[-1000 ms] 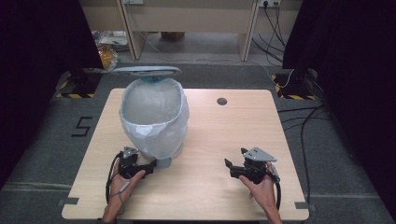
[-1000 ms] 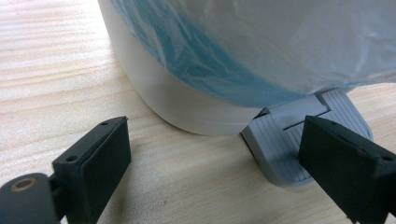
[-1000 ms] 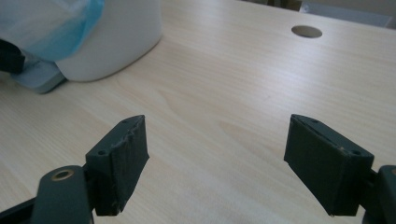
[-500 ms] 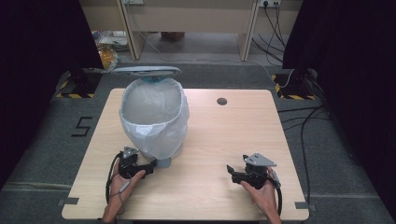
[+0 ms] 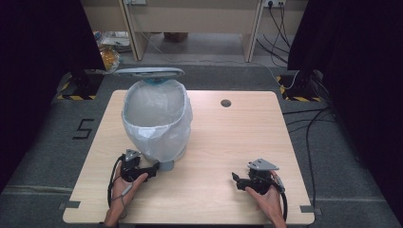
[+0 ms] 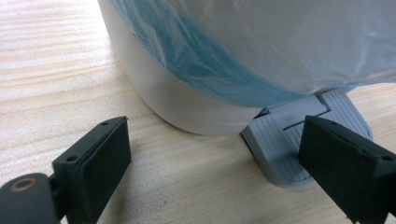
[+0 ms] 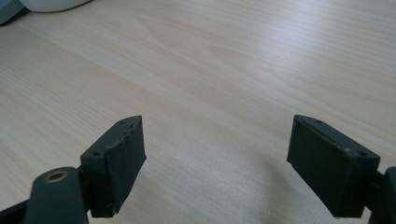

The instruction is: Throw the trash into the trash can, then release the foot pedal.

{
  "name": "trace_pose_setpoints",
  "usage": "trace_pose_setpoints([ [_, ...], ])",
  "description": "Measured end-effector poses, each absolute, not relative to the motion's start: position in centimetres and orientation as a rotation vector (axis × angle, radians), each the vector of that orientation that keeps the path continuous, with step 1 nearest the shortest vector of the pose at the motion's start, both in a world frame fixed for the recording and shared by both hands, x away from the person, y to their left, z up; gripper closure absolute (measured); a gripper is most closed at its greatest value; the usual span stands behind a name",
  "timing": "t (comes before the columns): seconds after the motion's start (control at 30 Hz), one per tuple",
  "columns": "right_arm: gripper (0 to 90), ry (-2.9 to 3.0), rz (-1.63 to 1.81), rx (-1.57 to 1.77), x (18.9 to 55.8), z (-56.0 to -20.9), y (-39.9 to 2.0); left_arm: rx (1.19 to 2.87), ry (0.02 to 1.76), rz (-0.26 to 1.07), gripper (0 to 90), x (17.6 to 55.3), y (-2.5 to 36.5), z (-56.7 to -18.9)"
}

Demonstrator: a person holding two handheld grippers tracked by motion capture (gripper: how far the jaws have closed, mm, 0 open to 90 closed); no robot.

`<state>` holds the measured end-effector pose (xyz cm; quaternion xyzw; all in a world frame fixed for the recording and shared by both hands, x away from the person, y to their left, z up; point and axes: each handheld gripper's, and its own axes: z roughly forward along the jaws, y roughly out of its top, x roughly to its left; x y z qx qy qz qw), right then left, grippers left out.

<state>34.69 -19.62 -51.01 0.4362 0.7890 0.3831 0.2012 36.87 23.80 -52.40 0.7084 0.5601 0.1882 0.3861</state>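
High view: lidded-up bin (image 5: 157,118) holds a pale liner (image 5: 154,135); both grippers' fingers (image 6: 98,158) spread apart.

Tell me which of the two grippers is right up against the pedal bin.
The left gripper: its open jaws sit at the bin's base beside the grey foot pedal. The right gripper, also open, faces bare table, well away.

A pedal bin (image 5: 157,118) stands on the table (image 5: 228,137), left of centre, its lid (image 5: 148,72) raised at its twelve o'clock side and a bag (image 5: 142,135) lining it. Its pedal (image 5: 166,165) juts out at six o'clock. The left gripper (image 5: 151,169) lies just beside that pedal, at about seven o'clock from the bin. The right gripper (image 5: 237,179) rests well apart, at four o'clock. A cable hole (image 5: 225,102) sits at two o'clock.
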Motion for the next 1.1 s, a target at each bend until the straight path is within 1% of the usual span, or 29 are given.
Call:
trace_pose_setpoints([
  [0.33, 18.8, 2.233, 1.012, 1.22, 34.62, -51.59, -19.6, 1.804, 1.426, 0.479, 8.5, 36.88, 23.8, -52.4],
  [0.43, 16.7, 2.266, 0.962, 1.231, 34.62, -51.7, -19.46, 1.804, 1.426, 0.479, 8.5, 36.88, 23.79, -52.4],
  [1.1, 14.8, 2.272, 0.963, 1.23, 34.65, -51.75, -19.45, 1.796, 1.426, 0.472, 8.5, 36.87, 23.88, -52.4],
])
